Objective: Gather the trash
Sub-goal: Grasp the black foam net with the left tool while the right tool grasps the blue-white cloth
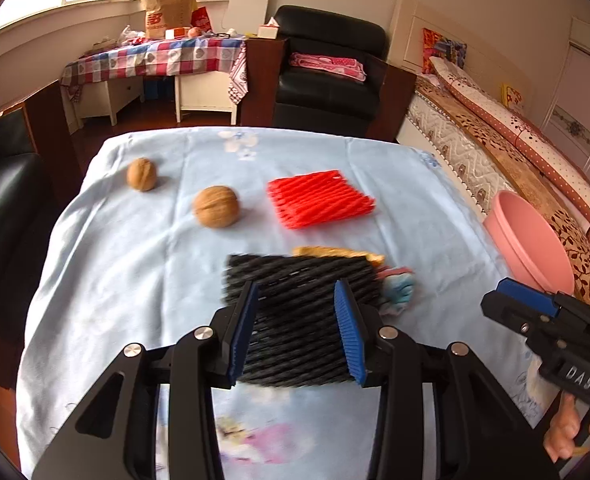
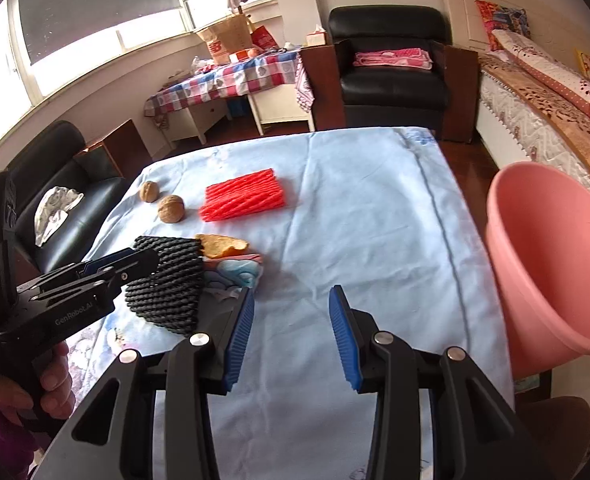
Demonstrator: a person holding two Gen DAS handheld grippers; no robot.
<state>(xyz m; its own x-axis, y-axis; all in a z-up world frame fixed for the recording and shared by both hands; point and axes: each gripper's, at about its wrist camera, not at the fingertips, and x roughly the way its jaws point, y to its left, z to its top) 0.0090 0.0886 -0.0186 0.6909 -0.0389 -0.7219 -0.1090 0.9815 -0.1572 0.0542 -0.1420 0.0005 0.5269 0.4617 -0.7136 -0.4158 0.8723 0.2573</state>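
Note:
My left gripper (image 1: 297, 330) is shut on a black foam net sleeve (image 1: 301, 308) and holds it over the blue tablecloth; it also shows in the right wrist view (image 2: 167, 284). Just beyond lie an orange peel (image 2: 221, 246) and a crumpled colourful wrapper (image 2: 235, 274). A red foam net (image 1: 319, 200) and two walnuts (image 1: 216, 206) (image 1: 142, 174) lie farther back. My right gripper (image 2: 291, 330) is open and empty above bare cloth. The pink bin (image 2: 551, 260) stands at the table's right edge.
The table (image 2: 375, 200) is covered by a light blue cloth. A black sofa (image 2: 67, 200) stands left, a black armchair (image 2: 391, 76) behind, a bed (image 2: 543, 104) on the right. A checked-cloth side table (image 1: 155, 58) stands by the window.

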